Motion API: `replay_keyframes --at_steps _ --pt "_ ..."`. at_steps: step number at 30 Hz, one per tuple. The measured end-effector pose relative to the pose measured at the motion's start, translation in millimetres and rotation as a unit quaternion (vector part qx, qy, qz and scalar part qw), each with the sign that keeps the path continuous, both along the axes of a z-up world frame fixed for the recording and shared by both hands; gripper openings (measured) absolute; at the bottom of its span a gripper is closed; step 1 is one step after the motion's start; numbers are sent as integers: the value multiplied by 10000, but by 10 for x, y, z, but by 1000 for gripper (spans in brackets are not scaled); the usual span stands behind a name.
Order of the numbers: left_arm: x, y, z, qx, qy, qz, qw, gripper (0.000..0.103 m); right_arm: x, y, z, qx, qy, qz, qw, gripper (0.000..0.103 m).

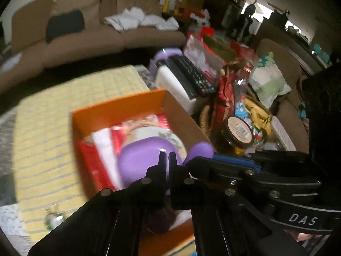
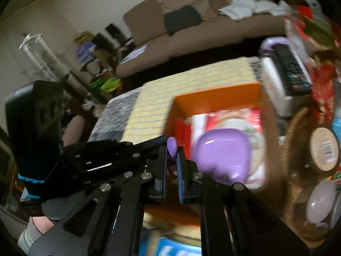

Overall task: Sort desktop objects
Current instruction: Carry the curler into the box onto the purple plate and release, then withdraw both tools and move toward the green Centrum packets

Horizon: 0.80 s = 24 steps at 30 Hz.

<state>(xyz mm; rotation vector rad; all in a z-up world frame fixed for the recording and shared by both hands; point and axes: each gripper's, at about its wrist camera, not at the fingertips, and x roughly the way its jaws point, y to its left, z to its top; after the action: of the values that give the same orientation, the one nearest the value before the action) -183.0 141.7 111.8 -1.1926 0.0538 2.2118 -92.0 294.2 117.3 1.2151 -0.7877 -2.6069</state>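
Left wrist view: my left gripper (image 1: 167, 155) has its two black fingers pressed together with nothing between them. Past the tips sits an open cardboard box (image 1: 183, 115), orange on the inside of its far wall and plain brown on its right wall. In it lies a smooth, glossy purple container (image 1: 140, 160) with rounded corners, on top of a pale round plate (image 1: 168, 135) and red and white printed packets (image 1: 100, 149). At 3 o'clock from my tips, my right gripper (image 1: 204, 155) crosses in with a rounded purple piece (image 1: 201, 149) at its tip. The box rests on a yellow woven mat (image 1: 64, 115) with thin blue lines on the tabletop. At 1 o'clock a black remote (image 1: 191, 74) lies on a white block (image 1: 172, 85); at 2 o'clock is a dark jar with a tan barcoded lid (image 1: 238, 130).

Right wrist view: my right gripper (image 2: 171, 155), blue padded on one finger, is nearly closed and pinches a small smooth purple knob (image 2: 171, 146), which sticks up between the tips. The purple container (image 2: 221, 155) lies at 3 o'clock in the orange box (image 2: 217, 98). My left gripper (image 2: 162, 139) reaches in from 9 o'clock, its tip just beside the knob. A wicker basket (image 2: 292, 136) rim curves at the far right.
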Motion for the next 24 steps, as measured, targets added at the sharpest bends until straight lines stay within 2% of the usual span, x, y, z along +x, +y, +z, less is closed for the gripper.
replay_keyframes --at_steps 5,9,11,12,13,16,17,18,22,24 --pt "-230 340 -477 -392 -315 -17 9987 0 -243 388 -556 3 -518 -31 9987 10" --pt "-282 295 -647 -578 -279 90 9979 13 -381 392 -810 -38 -629 43 9980 10" --pt "-328 200 -630 -646 -214 325 9972 34 -424 372 -815 4 -585 -25 9983 14" --pt "-355 136 -617 -628 -201 453 9968 51 -463 372 -805 123 -613 -119 9980 14" --pt "-367 61 -586 -545 -196 543 9968 62 -463 353 -820 153 -610 -133 9979 14" --pt "-343 -161 -469 -372 -171 647 9971 72 -443 394 -771 140 -524 -233 9983 26" --pt "-321 -228 -424 -371 -119 669 9970 72 -430 400 -745 145 -488 -261 9984 38" --pt "-305 -286 -388 -356 -88 692 9969 73 -406 408 -717 149 -455 -294 9984 42" --pt "-133 -624 -200 -234 17 799 9965 76 -279 407 -587 222 -408 -340 9983 43" --pt "2 -851 -107 -166 80 824 9964 80 -177 416 -521 152 -358 -375 9985 50"
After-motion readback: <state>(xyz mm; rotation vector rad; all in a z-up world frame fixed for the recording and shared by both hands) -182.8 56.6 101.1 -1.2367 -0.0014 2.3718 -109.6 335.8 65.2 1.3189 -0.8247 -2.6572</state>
